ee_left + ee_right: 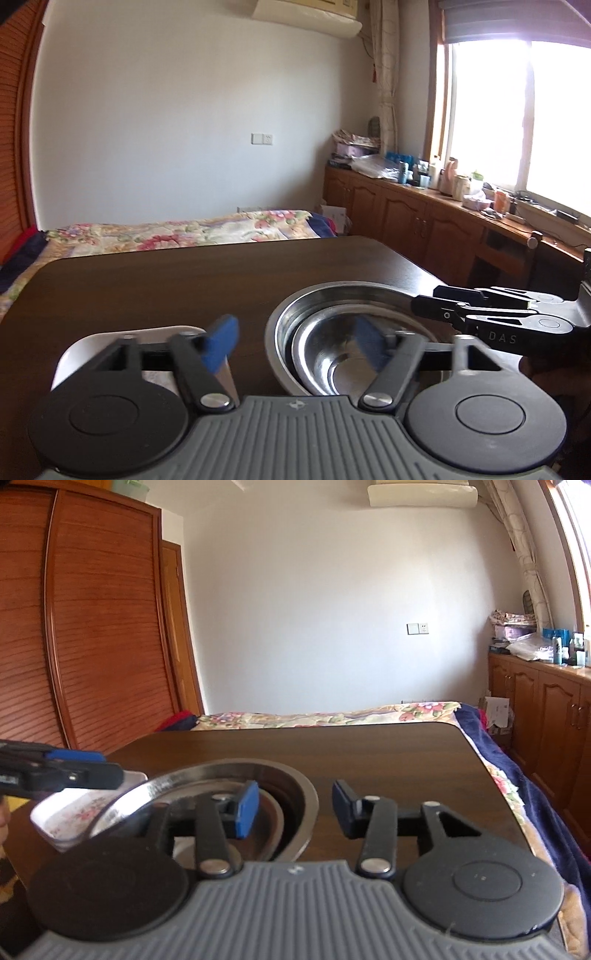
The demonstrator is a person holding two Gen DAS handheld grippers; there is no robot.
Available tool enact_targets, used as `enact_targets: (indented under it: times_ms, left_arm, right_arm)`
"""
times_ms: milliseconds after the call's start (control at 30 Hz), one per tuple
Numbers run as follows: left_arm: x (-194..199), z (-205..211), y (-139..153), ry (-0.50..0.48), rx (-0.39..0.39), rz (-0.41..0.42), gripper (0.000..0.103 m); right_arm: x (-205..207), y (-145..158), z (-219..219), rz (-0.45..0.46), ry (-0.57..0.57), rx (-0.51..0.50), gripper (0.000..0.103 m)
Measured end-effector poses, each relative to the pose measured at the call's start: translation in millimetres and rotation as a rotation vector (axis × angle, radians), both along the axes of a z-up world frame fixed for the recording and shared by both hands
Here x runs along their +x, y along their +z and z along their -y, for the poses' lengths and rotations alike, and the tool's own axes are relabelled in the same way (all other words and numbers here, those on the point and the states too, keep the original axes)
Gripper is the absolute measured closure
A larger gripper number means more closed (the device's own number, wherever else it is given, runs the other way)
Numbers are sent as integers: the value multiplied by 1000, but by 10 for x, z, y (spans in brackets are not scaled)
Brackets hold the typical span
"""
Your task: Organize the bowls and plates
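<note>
Nearest your left lens, the left claw [295,343] stands wide and holds nothing, its blue pads [221,343] spread above the surface [147,288]. Just behind its left finger lies the white tray [92,343]; behind its right finger sit the steel bowls, a small bowl [332,354] nested inside the big bowl [332,295].

Your right claw [295,808] is also wide and empty. One pad hangs inside the big bowl's [295,786] mouth, the other outside, so the rim lies between the fingers. I judge you are set up to pinch that rim, or have just let it go; which one cannot be told.

In the right view the tray [74,812] looks tilted just beside the big bowl, under the left claw's tip [92,771]; whether it touches the bowl cannot be told.

To do this well:
- If you grip, close squarely across the rim. Steel is slick, and a shallow bite may slip.
- Lift level, so the small bowl stays nested.
- Keep the left claw out of the way of the tray's raised edge.
- Set the stack down well in from the surface's edge.
</note>
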State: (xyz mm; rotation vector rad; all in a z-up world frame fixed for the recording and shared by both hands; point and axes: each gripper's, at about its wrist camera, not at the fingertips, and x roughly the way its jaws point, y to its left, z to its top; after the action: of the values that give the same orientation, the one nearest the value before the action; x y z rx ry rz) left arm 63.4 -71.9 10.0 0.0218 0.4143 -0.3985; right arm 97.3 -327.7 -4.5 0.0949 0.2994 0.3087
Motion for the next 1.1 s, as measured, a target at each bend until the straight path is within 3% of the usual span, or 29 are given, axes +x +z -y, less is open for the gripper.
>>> enact_targets:
  times_ms: [233, 400, 467, 600, 767, 933, 1033, 1100]
  left_arm:
    - [-19, 40, -136, 37, 10, 9, 7]
    - [-14, 17, -237, 44, 2, -14, 8]
    - [1, 12, -261, 42, -8, -32, 11]
    - [44, 25, -299, 35, -18, -72, 28]
    - [50, 28, -327, 31, -27, -90, 42]
    - [25, 60, -321, 28, -28, -82, 48]
    - [38, 70, -339, 19, -25, -97, 55]
    - [42, 79, -354, 18, -23, -102, 59]
  right_arm:
    - [-16, -29, -11, 11, -30, -1, 28]
    - [-15, -47, -64, 6, -26, -35, 26]
    - [-27, -54, -85, 6, -20, -51, 26]
    - [-24, -50, -100, -2, -23, -62, 26]
    - [33, -50, -59, -43, -12, -31, 26]
    - [63, -54, -42, -65, -4, -10, 26]
    - [74, -61, -45, -77, 11, -4, 30]
    - [73, -68, -58, -83, 18, -3, 37]
